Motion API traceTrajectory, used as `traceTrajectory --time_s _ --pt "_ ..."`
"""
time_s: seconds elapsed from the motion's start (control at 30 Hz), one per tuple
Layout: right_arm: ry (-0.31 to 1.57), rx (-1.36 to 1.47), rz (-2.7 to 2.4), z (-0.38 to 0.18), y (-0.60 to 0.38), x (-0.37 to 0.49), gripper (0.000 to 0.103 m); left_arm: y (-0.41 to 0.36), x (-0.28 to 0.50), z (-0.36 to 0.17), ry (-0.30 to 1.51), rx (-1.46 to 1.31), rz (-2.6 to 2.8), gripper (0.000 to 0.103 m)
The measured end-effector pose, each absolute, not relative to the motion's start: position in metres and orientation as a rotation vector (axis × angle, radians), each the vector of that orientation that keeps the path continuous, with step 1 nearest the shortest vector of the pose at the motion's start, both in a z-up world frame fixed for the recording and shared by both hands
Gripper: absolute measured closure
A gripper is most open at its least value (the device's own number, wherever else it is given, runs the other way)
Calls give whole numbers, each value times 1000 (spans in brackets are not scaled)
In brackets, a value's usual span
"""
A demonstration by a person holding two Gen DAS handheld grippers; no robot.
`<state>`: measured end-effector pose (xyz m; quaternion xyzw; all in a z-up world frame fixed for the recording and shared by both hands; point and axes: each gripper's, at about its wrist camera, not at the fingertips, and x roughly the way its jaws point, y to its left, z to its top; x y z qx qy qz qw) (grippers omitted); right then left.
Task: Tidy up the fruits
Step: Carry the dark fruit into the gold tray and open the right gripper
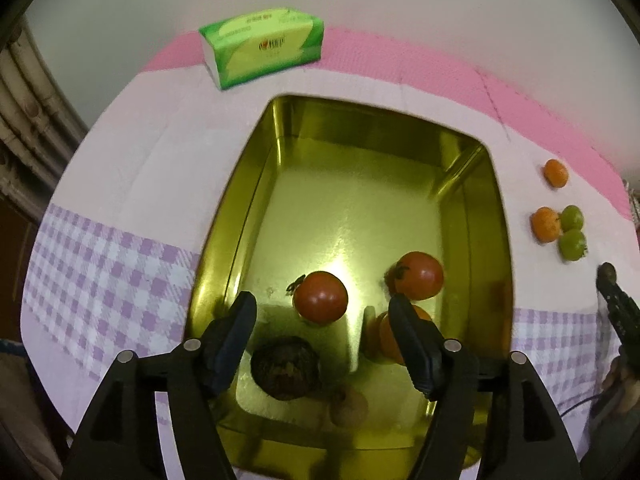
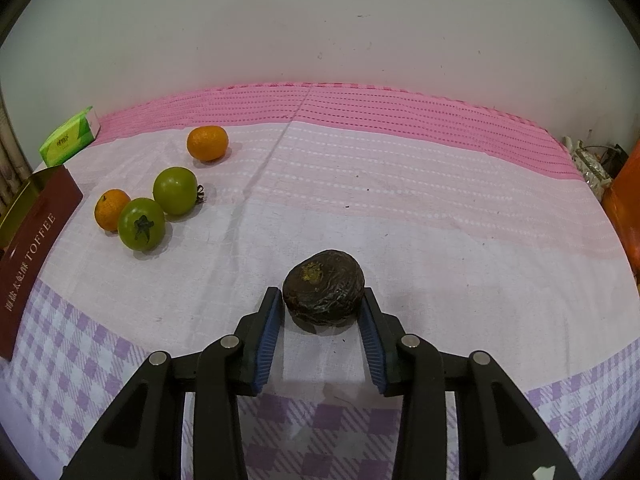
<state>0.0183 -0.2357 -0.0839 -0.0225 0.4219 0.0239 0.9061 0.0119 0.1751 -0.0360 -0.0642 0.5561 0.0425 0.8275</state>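
My left gripper (image 1: 322, 302) hangs open over a gold tin (image 1: 492, 216), with nothing between its pads. On the tin's floor lie two red tomatoes (image 1: 320, 297) (image 1: 420, 275), a dark wrinkled fruit (image 1: 286, 368) and an orange (image 1: 386, 334) half hidden behind the right finger. My right gripper (image 2: 321, 294) is shut on a second dark wrinkled fruit (image 2: 324, 292), low over the cloth. Loose on the cloth to its left are two green tomatoes (image 2: 175, 191) (image 2: 141, 224) and two oranges (image 2: 207, 143) (image 2: 111, 209).
A green tissue pack (image 1: 262, 46) lies behind the tin near the wall. The tin's red outer side (image 2: 32, 248) reads TOFFEE at the left of the right wrist view. An orange object (image 2: 624, 216) and clutter sit at the table's right edge.
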Motion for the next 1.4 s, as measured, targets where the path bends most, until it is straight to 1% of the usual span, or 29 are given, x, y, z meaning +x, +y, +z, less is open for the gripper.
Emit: traceTrajectory --time_s 0.23,0.5,0.67,0.93,1.17,1.4 --pt "889 -76 47 -80 -235 20 70 175 -19 -3 1062 -67 120 30" --pt "860 -81 90 -51 -214 9 70 190 -39 6 1031 -76 146 28" --pt "845 -92 238 -27 -162 4 70 202 -49 6 1032 -127 161 28" --pt "844 -121 546 -5 -41 -9 70 228 -73 8 1002 -170 251 28" --pt "886 -213 729 -17 44 -27 70 255 -85 9 985 -286 303 28" --pt "945 -285 778 -43 77 -37 69 263 -86 7 990 -328 321 28"
